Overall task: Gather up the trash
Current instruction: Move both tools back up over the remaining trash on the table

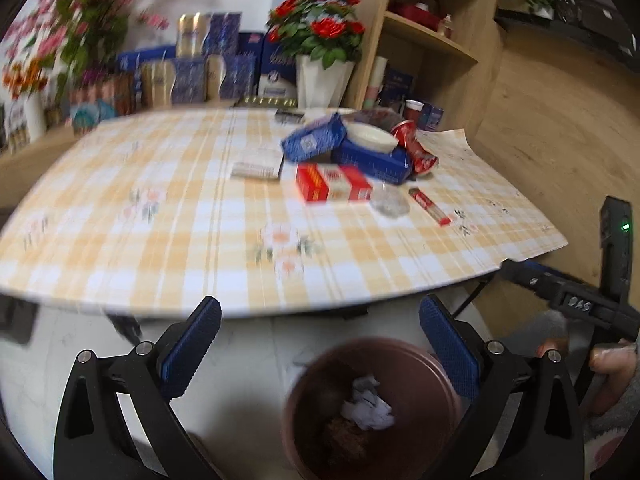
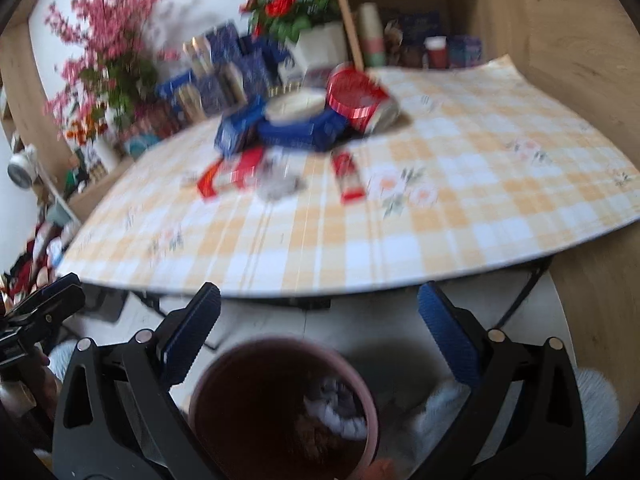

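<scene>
bin: a round dark brown plastic waste bin (image 1: 372, 408) stands on the pale floor below the near edge of the counter (image 1: 180, 248), which wears a yellow and white checked cloth.
bin contents: a crumpled white paper wad (image 1: 368, 404) lies on brownish matter that i cannot make out.
left gripper (image 1: 320, 344): jaws spread wide, holding nothing, above the bin.
right gripper (image 2: 318, 332): jaws spread wide, empty, over the same bin.
trash on counter: a red and white cardboard box (image 1: 334, 184), a small red and white packet (image 1: 430, 202), a crumpled clear wrapper (image 1: 390, 202), a crushed red drink can (image 1: 416, 148), and blue cardboard boxes (image 1: 340, 146) carrying a shallow white bowl (image 1: 372, 136); its inside is too blurred to read.
hard to see: both views are motion-blurred; printing on the boxes is unreadable.
</scene>
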Motion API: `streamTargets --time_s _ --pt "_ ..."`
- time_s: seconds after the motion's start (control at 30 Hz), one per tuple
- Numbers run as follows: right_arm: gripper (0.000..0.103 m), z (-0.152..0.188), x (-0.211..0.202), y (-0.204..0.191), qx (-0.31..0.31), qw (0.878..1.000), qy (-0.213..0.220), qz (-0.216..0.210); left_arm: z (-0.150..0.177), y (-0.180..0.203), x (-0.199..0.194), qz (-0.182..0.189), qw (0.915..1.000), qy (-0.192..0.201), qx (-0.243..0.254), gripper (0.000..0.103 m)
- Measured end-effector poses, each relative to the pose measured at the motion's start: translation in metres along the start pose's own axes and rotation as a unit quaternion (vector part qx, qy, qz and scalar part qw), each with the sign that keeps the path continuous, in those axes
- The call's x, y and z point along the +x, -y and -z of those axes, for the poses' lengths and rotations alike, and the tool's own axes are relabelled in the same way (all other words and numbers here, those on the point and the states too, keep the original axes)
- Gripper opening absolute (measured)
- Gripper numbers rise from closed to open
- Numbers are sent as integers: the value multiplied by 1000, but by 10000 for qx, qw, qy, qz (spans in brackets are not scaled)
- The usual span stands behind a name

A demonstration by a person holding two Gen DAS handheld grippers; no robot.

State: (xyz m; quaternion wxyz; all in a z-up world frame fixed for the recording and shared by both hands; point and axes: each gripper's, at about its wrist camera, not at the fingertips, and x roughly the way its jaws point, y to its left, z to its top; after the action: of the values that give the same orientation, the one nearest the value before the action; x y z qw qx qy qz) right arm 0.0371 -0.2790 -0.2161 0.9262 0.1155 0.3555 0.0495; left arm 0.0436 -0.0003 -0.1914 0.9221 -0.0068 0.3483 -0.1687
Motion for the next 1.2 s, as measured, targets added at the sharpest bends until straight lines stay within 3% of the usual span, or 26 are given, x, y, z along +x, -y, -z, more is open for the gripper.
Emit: streamTargets --time_s 0.23,0.3,0.37,0.47,0.5,0.57,0.67,0.8,0.9,1.17,1.2 --pt "97 -37 6 18 208 9998 14 64 -64 13 33 -114 9986 9 511 97" --pt "97 -47 7 22 314 9995 40 -33 -84 18 53 -126 9975 -48 696 97" --pt "97 -57 10 25 331 9993 103 128 -101 25 73 -191 9954 -141 931 97" --pt "97 -66 18 32 267 9993 107 239 -127 35 116 -353 9882 -386 1442 97" --pt "97 -68 21 35 271 9993 78 261 -136 39 135 -640 9811 -409 1780 97" --pt "97 -73 31 44 328 9989 -36 320 -147 40 158 -753 9740 -418 2093 97" --pt "97 -79 43 57 398 9985 -124 369 -158 38 192 -757 9674 -720 2305 97" --pt "97 -88 53 71 475 9979 -184 402 -166 33 229 -692 9592 -1091 2516 89" --pt "97 -96 61 80 500 9977 -175 411 -171 32 246 -770 9541 -1152 2655 89" --pt "97 -127 92 75 -42 9985 -298 451 -185 27 266 -705 9520 -1173 2737 89" --pt "97 -131 97 73 -109 9986 -295 416 -185 27 268 -666 9524 -1211 2718 85"
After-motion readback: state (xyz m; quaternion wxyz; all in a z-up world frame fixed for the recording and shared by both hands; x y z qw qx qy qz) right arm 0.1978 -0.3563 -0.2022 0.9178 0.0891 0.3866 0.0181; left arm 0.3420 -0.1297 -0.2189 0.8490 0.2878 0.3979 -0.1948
